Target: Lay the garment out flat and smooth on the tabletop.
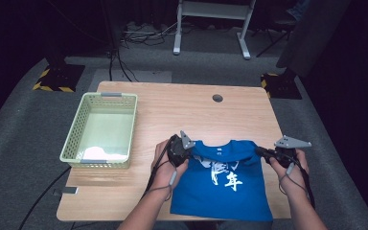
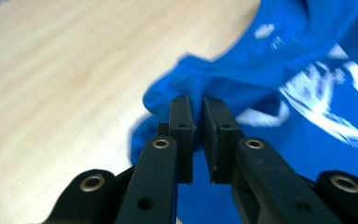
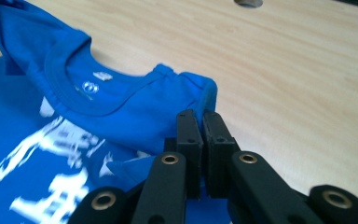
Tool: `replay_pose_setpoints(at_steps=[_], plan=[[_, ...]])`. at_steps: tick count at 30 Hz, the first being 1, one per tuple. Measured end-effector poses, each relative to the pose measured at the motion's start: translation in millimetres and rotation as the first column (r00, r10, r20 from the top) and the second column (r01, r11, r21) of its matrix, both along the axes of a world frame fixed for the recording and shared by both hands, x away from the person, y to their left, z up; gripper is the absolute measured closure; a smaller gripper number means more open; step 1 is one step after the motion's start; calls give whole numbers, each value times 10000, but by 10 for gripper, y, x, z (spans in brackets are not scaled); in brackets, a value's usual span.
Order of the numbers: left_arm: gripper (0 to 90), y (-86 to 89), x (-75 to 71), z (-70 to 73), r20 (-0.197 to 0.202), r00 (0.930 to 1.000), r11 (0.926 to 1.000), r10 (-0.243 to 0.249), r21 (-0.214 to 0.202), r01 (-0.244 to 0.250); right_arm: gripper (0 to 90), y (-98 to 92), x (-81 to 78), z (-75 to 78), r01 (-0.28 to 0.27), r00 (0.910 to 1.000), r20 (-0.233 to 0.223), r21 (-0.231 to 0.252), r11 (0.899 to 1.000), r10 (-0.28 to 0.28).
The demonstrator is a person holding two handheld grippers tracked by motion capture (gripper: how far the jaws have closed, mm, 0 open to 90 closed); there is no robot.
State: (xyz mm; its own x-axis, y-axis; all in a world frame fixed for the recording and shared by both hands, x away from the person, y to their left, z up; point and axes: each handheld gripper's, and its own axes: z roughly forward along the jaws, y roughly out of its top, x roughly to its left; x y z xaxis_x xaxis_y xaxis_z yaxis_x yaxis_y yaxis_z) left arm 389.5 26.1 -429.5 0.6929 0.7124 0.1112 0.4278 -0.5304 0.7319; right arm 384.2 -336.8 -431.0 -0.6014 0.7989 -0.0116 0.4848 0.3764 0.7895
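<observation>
At the left edge of the wooden table (image 1: 163, 103) sat the green basket (image 1: 74, 134), and just right of it the left gripper (image 1: 186, 149) was pinched tight on one shoulder of the blue T-shirt (image 1: 223, 187). The shirt lay at the table's near edge, its top edge raised. On the far side, the right gripper (image 1: 261, 152) had its jaws clamped on the other shoulder.

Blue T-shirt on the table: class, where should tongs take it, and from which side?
Grip the blue T-shirt at its two shoulder corners, coming in from either side of the collar. The cloth bunches there, as the left tongs and right tongs show.
</observation>
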Motion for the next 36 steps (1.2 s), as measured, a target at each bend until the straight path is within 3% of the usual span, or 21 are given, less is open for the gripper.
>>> replay_pose_setpoints(at_steps=[3,5,6,7,9,10,12,15,19,21,26,29,31,36], plan=[[819,7,261,70,265,9996,9995,115,-311,-107,874,14,224,97,131,9998,123,138,9998,-132],[800,14,456,109,845,9959,9983,325,-504,-283,834,9,406,163,433,9980,448,370,9984,-450],[736,18,558,106,1291,9892,9969,692,-466,-636,733,-4,502,178,809,9938,726,521,9954,-846],[622,24,656,83,1452,9815,9919,1246,-416,-1197,610,-17,592,178,1331,9848,1025,707,9886,-1400],[419,59,773,36,1048,9738,9792,2018,-417,-1984,439,-44,705,148,2315,9592,1457,867,9690,-2422],[379,69,781,15,840,9747,9774,2070,-603,-2024,417,-52,727,127,2414,9580,1359,926,9660,-2524],[356,63,740,-21,649,9826,9841,1742,-469,-1714,416,-43,704,68,2216,9669,1090,892,9710,-2307],[346,-3,664,-103,165,9938,9934,1097,304,-1102,416,-4,629,-63,1820,9796,800,393,9825,-1846],[366,-106,552,-249,-232,9983,9934,531,1027,-505,416,79,529,-247,1245,9916,325,242,9919,-1252],[369,-139,516,-336,-655,9971,9913,400,1279,-314,416,135,475,-325,904,9958,140,190,9957,-907],[389,-147,429,-517,-1406,9892,9905,419,1353,-227,416,267,356,-476,-69,9995,-324,-336,9994,58],[388,-128,347,-554,-1265,9911,9938,420,1074,-284,414,282,297,-545,-294,9981,-546,-443,9986,269],[388,-105,294,-570,-1375,9897,9964,395,796,-287,391,277,269,-613,-505,9954,-843,-675,9964,447],[392,-70,114,-600,-1359,9900,9987,382,396,-331,388,216,145,-684,-912,9940,-645,-476,9947,881]])
